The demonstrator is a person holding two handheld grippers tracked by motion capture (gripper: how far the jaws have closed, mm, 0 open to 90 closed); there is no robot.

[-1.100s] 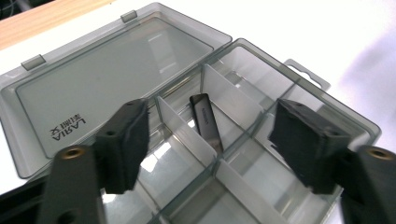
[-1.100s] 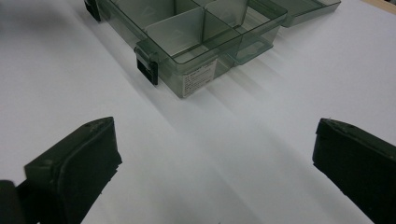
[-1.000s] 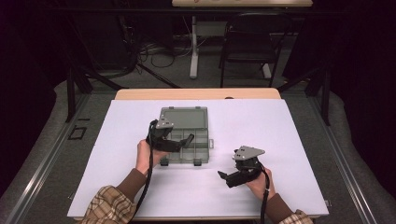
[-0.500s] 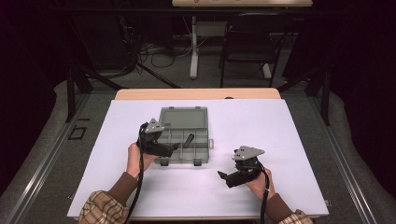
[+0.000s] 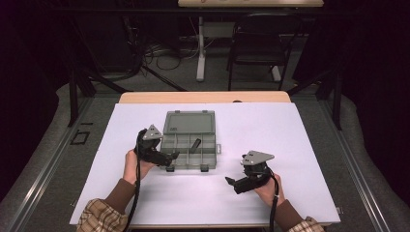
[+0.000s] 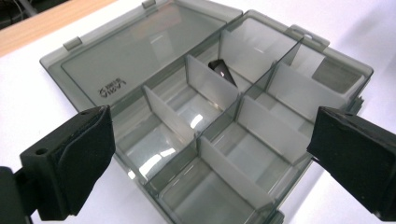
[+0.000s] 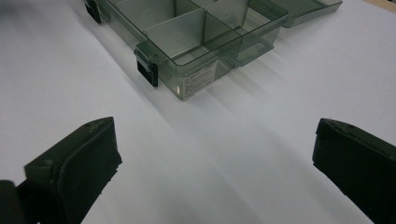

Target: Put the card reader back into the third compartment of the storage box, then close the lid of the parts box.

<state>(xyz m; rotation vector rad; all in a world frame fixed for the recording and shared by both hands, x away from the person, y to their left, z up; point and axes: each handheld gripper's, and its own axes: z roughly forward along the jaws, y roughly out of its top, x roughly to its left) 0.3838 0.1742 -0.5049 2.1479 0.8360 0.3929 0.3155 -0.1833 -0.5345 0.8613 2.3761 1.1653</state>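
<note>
Organizer box (image 5: 188, 142) at centre of the high view, lid laid flat toward the top of the frame, compartments exposed. Small dark piece (image 6: 220, 70) leaning in one upper compartment of the left gripper view (identity too blurred to tell). Left gripper (image 5: 170, 157) at the box's lower-left corner, jaws just been opening, now spread wide with nothing pressed between them, only dividers in sight beyond. Right gripper (image 5: 231, 182) lower right of the high view, well apart from the box, jaws also wide and empty over the white table (image 5: 300, 145).

Likely risks, judged from this: light plastic box sliding or pivoting if nudged by one jaw at the corner with no bracing from the other side; thin dividers knocked loose by a jaw dipping in; dark piece tipped over, or flicked into a neighbouring cell.
</note>
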